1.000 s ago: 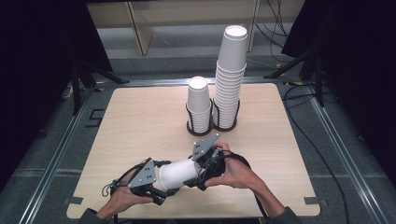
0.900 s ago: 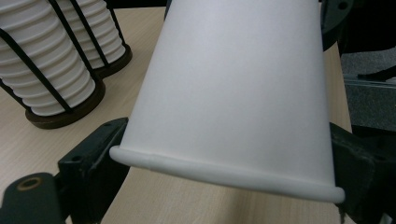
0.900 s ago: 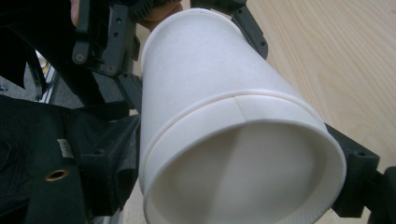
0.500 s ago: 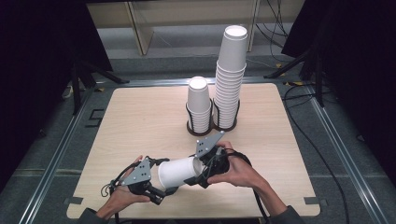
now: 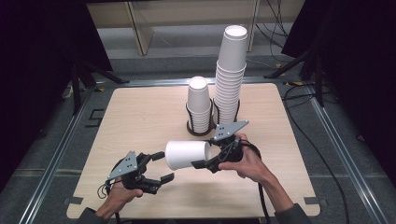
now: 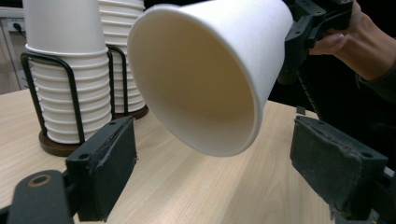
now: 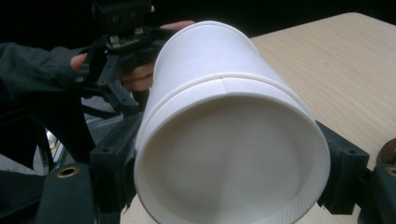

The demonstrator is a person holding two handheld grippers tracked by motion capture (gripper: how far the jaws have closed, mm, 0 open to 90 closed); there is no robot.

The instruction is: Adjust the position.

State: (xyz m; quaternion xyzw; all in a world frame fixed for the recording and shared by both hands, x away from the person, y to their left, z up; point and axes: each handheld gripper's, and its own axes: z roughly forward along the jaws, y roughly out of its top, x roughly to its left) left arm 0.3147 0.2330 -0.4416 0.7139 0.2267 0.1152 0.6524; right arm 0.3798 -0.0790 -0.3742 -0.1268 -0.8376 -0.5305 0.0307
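Observation:
A white paper cup (image 5: 187,154) lies sideways in the air above the table's front. My right gripper (image 5: 205,159) is shut on its base end, and in the right gripper view the cup's bottom (image 7: 224,140) sits between the two jaws of that gripper (image 7: 229,177). The cup's open mouth (image 6: 210,79) points at my left gripper (image 6: 212,158), which stands open just short of the rim, touching nothing. In the high view the left gripper (image 5: 163,165) is low at the front left, a little apart from the cup.
Two stacks of white cups stand in a black wire holder (image 5: 201,128) at the middle of the wooden table (image 5: 140,116): a short stack (image 5: 198,102) and a tall stack (image 5: 229,70). Metal rails border the table; the sides are dark.
My left gripper has let go of the cup, opened and drawn back toward the front left. The right gripper has kept the cup and lifted it slightly to the right.

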